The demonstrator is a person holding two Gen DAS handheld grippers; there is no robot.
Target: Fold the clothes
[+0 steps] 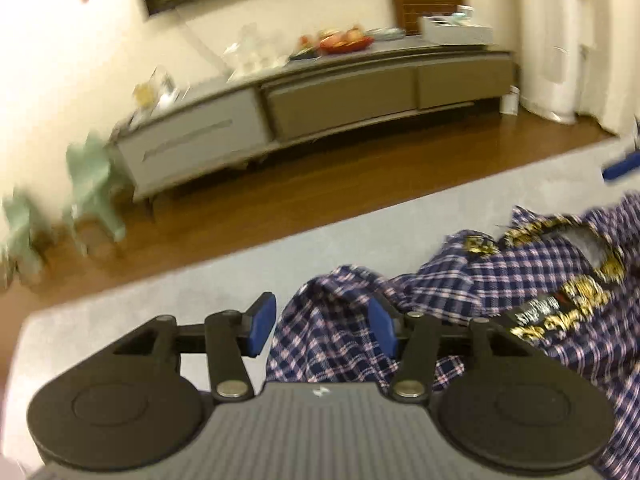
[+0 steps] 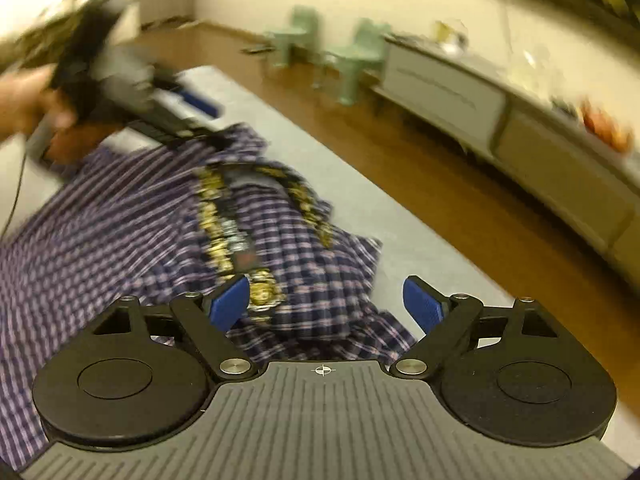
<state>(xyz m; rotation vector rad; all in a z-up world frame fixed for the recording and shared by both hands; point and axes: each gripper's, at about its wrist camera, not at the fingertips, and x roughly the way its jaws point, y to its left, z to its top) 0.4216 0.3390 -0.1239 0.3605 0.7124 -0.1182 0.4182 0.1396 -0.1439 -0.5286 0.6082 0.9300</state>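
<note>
Open right gripper (image 2: 326, 304) above plaid shirt (image 2: 120, 216)

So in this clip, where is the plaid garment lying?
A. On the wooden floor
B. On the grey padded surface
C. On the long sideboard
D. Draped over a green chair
B: the plaid garment lies rumpled on the grey padded surface, with the wooden floor, the sideboard and the green chairs beyond it.

Warm indoor light, heavy motion blur, fisheye-bent edges.
</note>
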